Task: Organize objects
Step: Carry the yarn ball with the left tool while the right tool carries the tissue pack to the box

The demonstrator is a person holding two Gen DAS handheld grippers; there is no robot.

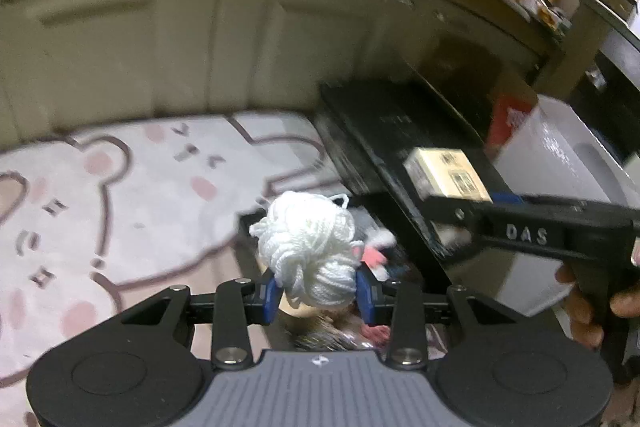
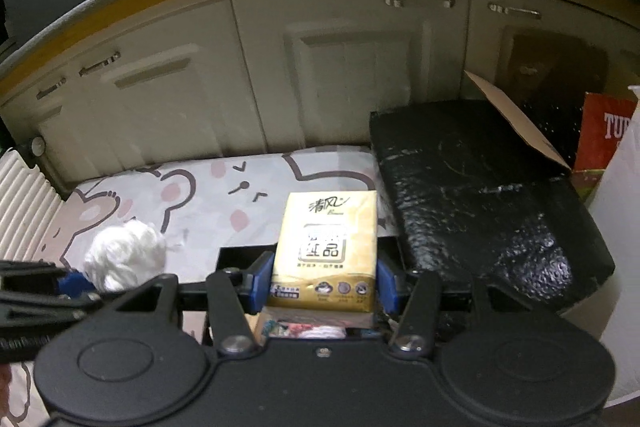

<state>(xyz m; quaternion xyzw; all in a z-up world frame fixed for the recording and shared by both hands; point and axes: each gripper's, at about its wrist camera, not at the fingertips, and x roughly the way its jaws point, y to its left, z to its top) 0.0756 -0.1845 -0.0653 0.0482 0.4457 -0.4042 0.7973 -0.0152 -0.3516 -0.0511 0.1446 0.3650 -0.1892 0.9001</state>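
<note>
A white ball of yarn (image 1: 310,247) sits between the blue pads of my left gripper (image 1: 316,293), which is shut on it. It hangs over an open black box (image 1: 384,259) holding mixed small items. My right gripper (image 2: 322,287) is shut on a yellow tissue pack (image 2: 326,247), held upright above the same black box (image 2: 240,253). In the left wrist view the right gripper (image 1: 456,211) reaches in from the right with the tissue pack (image 1: 448,173). In the right wrist view the yarn ball (image 2: 126,259) and the left gripper's blue pad (image 2: 74,283) show at the left.
A pale rug with bear drawings (image 1: 120,195) covers the floor before cream cabinet doors (image 2: 320,75). A black textured lid or case (image 2: 480,195) lies to the right, with a cardboard flap (image 2: 516,119), a red carton (image 2: 604,135) and a white container (image 1: 560,163). A hand (image 1: 588,307) holds the right gripper.
</note>
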